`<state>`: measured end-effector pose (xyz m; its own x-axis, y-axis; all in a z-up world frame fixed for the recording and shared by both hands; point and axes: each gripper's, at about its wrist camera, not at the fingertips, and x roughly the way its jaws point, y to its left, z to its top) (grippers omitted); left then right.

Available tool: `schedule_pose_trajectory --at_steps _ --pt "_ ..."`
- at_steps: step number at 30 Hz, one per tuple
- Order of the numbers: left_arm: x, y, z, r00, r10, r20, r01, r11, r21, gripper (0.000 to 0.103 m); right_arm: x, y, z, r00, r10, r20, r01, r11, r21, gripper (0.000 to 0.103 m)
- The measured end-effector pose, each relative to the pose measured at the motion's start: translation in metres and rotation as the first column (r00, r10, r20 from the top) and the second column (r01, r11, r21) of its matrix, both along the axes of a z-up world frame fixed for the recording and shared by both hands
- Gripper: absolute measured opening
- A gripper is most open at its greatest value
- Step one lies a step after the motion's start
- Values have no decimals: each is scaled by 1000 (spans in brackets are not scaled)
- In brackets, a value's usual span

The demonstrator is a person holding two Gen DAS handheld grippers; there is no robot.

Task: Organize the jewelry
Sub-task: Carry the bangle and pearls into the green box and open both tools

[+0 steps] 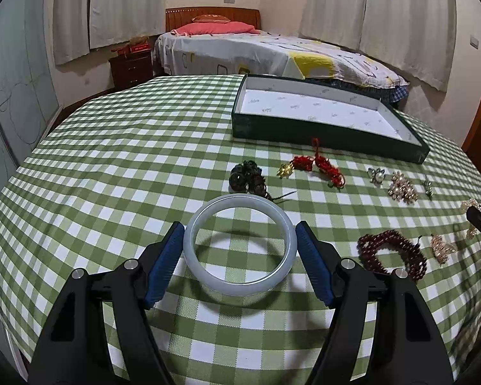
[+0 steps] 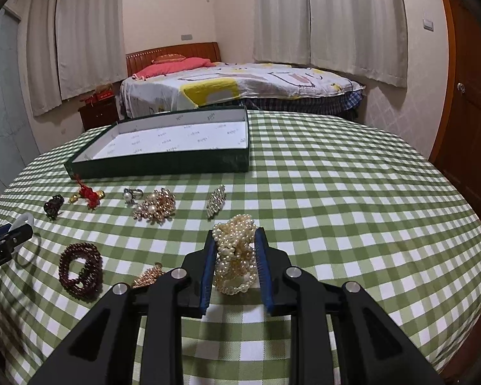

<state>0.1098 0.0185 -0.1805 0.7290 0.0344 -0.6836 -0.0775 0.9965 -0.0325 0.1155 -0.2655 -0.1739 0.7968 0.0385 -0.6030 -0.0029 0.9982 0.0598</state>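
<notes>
My left gripper (image 1: pixel 239 229) is shut on a pale jade bangle (image 1: pixel 239 244) and holds it a little above the checked tablecloth, its shadow below. My right gripper (image 2: pixel 235 235) is shut on a bundle of pearl strands (image 2: pixel 235 253). A dark green tray with a white lining (image 1: pixel 324 109) stands empty at the far side; it also shows in the right wrist view (image 2: pixel 163 160). Loose on the cloth lie a dark red bead bracelet (image 1: pixel 391 255), a red knotted charm (image 1: pixel 317 165), a dark bead piece (image 1: pixel 247 179), a pearl ring (image 1: pixel 376 176) and a gold pearl brooch (image 1: pixel 402 187).
A rhinestone clip (image 2: pixel 215 204) and a small gold brooch (image 2: pixel 147 276) lie near the right gripper. A bed (image 1: pixel 272 51) and a nightstand (image 1: pixel 131 67) stand beyond the table. A wooden door (image 2: pixel 465 112) is at the right.
</notes>
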Motion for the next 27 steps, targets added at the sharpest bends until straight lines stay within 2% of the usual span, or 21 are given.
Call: schedule_pose_trajectory --at_steps 7,14,21,27 --pt "4 -4 27 998 -12 54 14 999 -31 69 3 3 28 998 14 63 -15 1000 18 25" --pt "27 -13 53 994 -39 105 43 998 -40 69 29 8 55 992 32 123 -38 998 45 25" --pt "74 -23 71 987 -50 154 60 997 -55 69 76 19 71 982 63 180 -66 998 16 25" --pt "123 -33 74 982 -63 178 69 997 -30 69 117 22 67 980 77 182 -80 997 8 25"
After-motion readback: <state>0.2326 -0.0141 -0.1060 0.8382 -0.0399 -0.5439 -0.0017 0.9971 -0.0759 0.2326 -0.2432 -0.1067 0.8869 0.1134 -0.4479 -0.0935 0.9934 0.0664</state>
